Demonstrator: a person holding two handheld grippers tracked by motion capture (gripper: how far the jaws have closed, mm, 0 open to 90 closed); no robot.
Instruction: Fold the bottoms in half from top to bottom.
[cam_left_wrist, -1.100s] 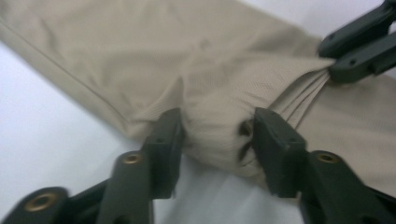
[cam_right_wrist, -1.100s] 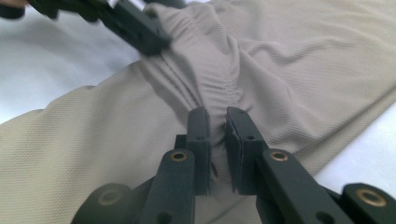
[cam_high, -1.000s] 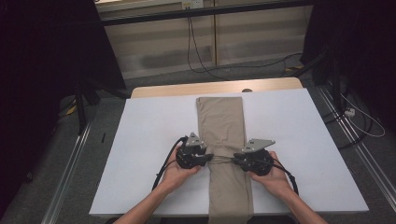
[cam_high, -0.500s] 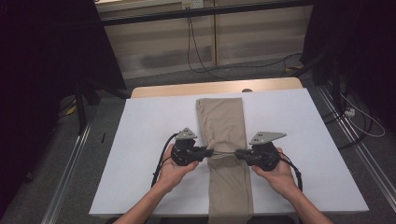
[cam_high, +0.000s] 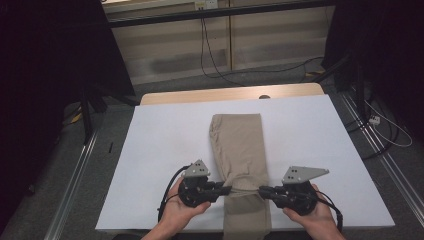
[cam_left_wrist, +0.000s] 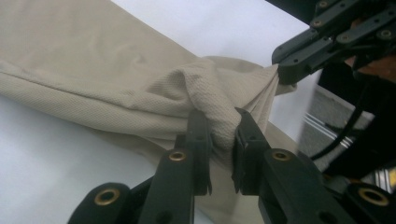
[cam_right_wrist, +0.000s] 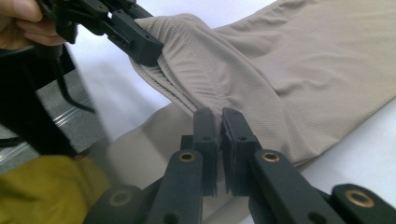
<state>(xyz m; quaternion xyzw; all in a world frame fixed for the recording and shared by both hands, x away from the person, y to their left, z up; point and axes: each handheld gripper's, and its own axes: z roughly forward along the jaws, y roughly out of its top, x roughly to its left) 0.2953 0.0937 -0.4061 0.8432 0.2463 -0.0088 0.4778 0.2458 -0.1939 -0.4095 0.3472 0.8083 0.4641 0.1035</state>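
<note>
My two grippers: the left gripper (cam_high: 227, 190) and right gripper (cam_high: 264, 190) are matte black, each topped by a grey three-cornered plate dotted with small holes. Brass-ringed rivets stud my jointed black jaws. A black cable (cam_high: 167, 194) loops from each body. A mustard-yellow garment (cam_right_wrist: 44, 189) shows below.

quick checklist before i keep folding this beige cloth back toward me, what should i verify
1. Left gripper clamped on the beige cloth: ok, fabric bunched between its jaws.
2. Right gripper clamped on the cloth's other edge: ok.
3. Both grips level across the strip: ok in the high view.
4. Far end lying flat on the white table cover: ok.
5. Near end hanging past the table edge: cannot tell how far.
</note>
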